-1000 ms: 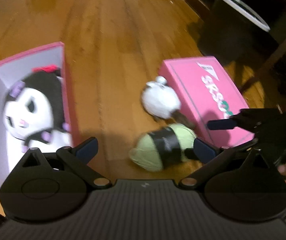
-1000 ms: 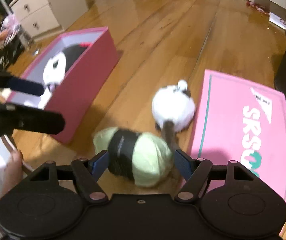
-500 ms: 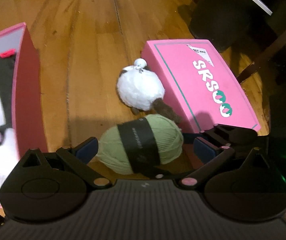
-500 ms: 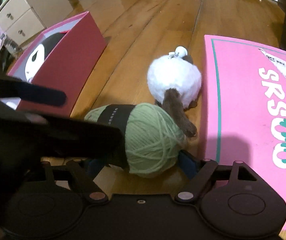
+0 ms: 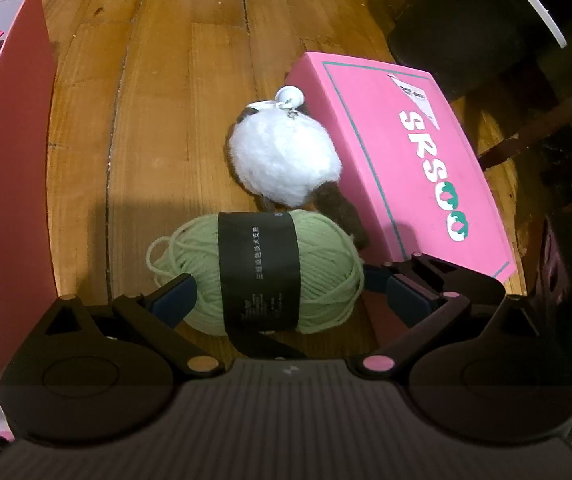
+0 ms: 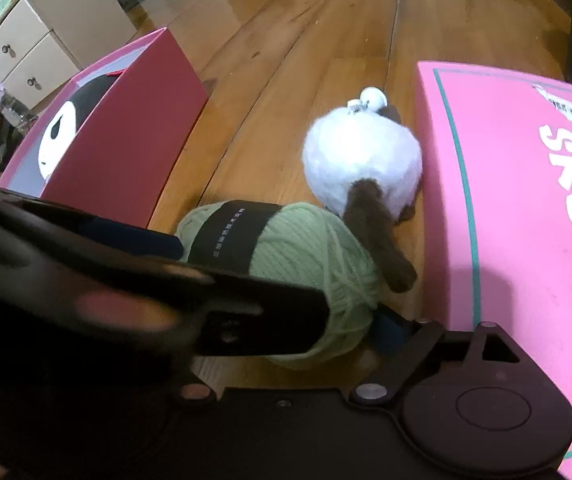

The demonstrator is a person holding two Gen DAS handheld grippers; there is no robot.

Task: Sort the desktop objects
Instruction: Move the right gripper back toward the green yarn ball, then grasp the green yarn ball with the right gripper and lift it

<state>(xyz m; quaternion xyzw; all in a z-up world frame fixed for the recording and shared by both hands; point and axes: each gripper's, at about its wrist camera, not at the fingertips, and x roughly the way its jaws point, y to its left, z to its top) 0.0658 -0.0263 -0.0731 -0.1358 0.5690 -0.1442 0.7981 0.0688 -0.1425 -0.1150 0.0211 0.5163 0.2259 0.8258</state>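
A: What's nearest, low in the frame?
B: The left gripper [image 5: 283, 298], its 2 fingers spread wide around the pale green yarn ball with a black paper band [image 5: 259, 276] lying on the wooden floor [image 5: 189, 80].
A: And the right gripper [image 6: 286, 332]?
B: Largely hidden; can't tell its fingers' state.
A: Farther up?
B: A fluffy white plush with a brown tail [image 5: 286, 164], touching the flat pink lid lettered "SRS" [image 5: 410, 160]. The open pink box [image 5: 9, 184] fills the left edge.

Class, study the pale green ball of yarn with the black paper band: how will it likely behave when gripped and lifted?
The pale green ball of yarn with the black paper band looks soft, so it will probably squash between the left gripper's open fingers. Its rounded shape suggests it may roll if nudged. A loose strand loops out at its left end, which might snag or trail.
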